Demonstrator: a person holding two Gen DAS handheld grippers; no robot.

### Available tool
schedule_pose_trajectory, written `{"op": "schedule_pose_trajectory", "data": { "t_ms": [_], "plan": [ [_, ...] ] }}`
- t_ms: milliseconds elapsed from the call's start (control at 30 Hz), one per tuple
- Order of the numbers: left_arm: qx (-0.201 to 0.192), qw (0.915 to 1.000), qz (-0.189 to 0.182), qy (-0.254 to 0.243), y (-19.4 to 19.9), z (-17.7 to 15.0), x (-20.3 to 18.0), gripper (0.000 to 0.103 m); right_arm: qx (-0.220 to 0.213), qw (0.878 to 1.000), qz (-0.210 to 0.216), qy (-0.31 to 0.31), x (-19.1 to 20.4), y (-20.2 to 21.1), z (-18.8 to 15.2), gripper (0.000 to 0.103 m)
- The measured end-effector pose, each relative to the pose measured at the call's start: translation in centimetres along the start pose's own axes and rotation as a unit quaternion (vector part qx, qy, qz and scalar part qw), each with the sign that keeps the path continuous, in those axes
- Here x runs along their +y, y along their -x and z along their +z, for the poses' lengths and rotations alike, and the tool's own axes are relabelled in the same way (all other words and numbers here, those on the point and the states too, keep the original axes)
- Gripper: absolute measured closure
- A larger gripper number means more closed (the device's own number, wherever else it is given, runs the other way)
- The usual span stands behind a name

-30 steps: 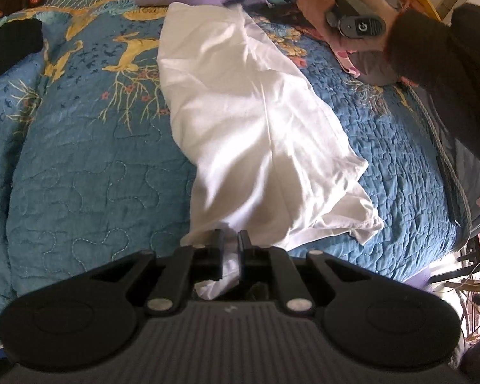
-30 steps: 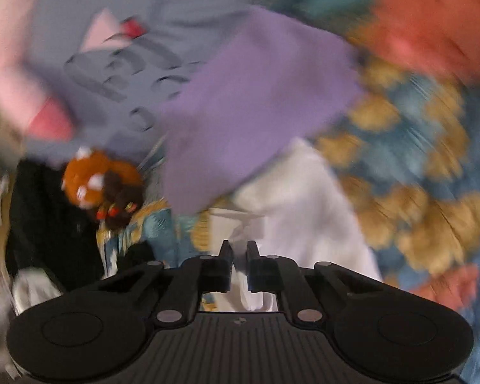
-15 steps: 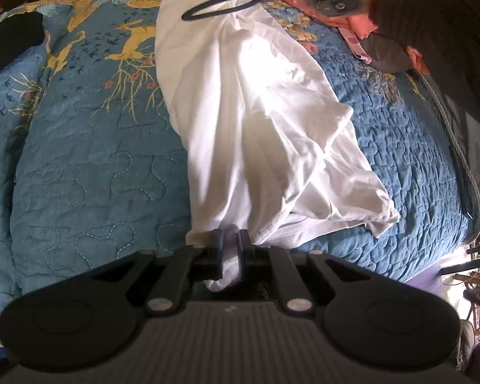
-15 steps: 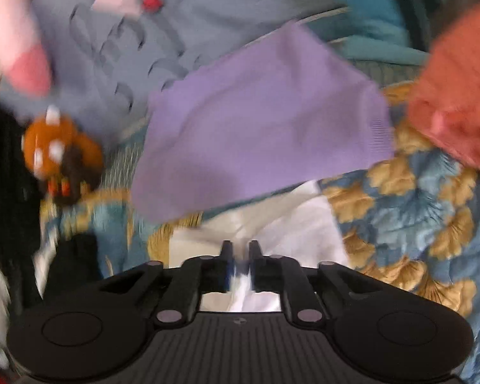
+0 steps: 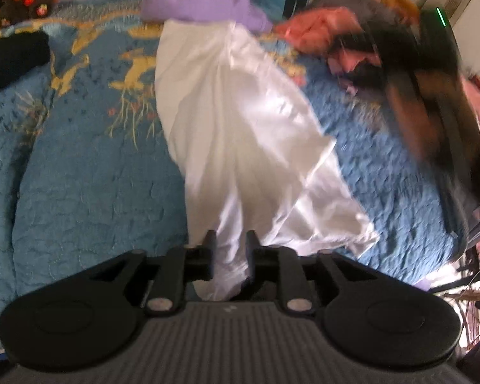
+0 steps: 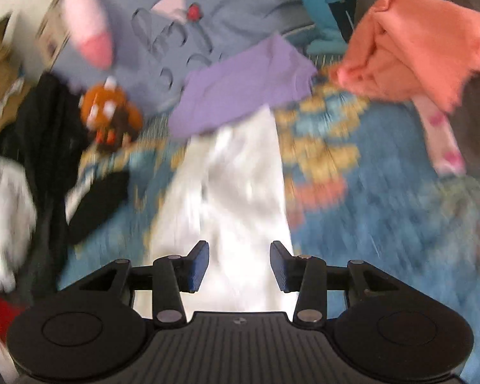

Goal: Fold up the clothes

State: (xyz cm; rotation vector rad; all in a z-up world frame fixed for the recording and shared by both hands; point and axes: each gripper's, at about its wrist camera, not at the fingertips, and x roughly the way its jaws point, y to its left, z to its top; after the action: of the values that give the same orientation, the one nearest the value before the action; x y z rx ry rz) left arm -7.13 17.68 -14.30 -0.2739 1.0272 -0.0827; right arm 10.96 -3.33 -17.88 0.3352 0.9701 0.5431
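A white garment (image 5: pixel 240 121) lies lengthwise on the blue quilted bedspread (image 5: pixel 89 176), folded narrow with a flap out to the right. My left gripper (image 5: pixel 230 243) has its fingers slightly parted around the garment's near end, cloth still between them. My right gripper (image 6: pixel 238 252) is open and empty above the white garment (image 6: pixel 233 192), near its far end. In the left wrist view it is a dark blur (image 5: pixel 432 73) at upper right.
A purple garment (image 6: pixel 240 89) lies past the white one's far end. An orange garment (image 6: pixel 416 48) is at back right, a plush toy (image 6: pixel 112 112) and black clothing (image 6: pixel 41 134) at left. A grey printed pillow (image 6: pixel 176 32) is behind.
My right gripper has let go of the white garment's far end, opened and pulled back. My left gripper's fingers have parted a little. The garment has settled flat on the bed.
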Motion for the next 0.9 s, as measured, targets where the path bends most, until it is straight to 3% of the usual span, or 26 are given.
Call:
{"op": "schedule_pose_trajectory", "data": {
  "t_ms": [67,167,233,367,433,467,500,600,733,833,900],
  "plan": [
    [-0.012,0.9999,-0.004,0.007,0.6,0.0,0.2,0.078,0.005,1.0,-0.011,0.025,0.2,1.9,-2.9,0.059],
    [-0.022,0.9995,-0.001,0.022,1.1,0.0,0.5,0.078,0.022,1.0,-0.006,-0.014,-0.9,3.2,-5.9,0.059],
    [-0.027,0.9992,0.0,0.029,1.3,0.0,0.8,0.078,0.03,0.997,0.017,-0.065,-1.6,3.0,-6.9,0.059],
    [-0.031,0.999,0.003,0.031,1.5,-0.2,0.9,0.078,0.02,0.994,0.023,-0.104,-1.6,3.0,-7.1,0.059],
    [-0.032,0.999,0.005,0.032,1.6,-0.3,1.0,0.078,0.015,0.992,0.026,-0.123,-1.6,2.9,-7.2,0.066],
    [-0.033,0.9989,0.005,0.033,1.6,-0.3,1.0,0.078,0.013,0.991,0.027,-0.133,-1.6,2.9,-7.3,0.093],
    [-0.034,0.9988,0.005,0.034,1.6,-0.3,1.1,0.078,0.011,0.989,0.029,-0.142,-1.6,2.9,-7.3,0.099],
    [-0.041,0.9983,0.002,0.041,2.0,-0.4,1.4,0.078,0.003,0.985,0.033,-0.171,-1.6,2.9,-7.5,0.1],
    [-0.045,0.9976,-0.005,0.052,2.2,-0.4,1.9,0.078,-0.034,0.987,0.046,-0.151,-0.3,7.1,-7.7,0.1],
    [-0.043,0.9975,-0.005,0.056,2.1,-0.3,2.0,0.078,-0.03,0.99,0.004,-0.137,-0.6,8.2,-8.9,0.1],
    [-0.043,0.9977,-0.005,0.052,2.1,-0.3,1.9,0.076,0.002,0.989,-0.034,-0.142,-1.7,7.0,-9.6,0.099]
  ]
}}
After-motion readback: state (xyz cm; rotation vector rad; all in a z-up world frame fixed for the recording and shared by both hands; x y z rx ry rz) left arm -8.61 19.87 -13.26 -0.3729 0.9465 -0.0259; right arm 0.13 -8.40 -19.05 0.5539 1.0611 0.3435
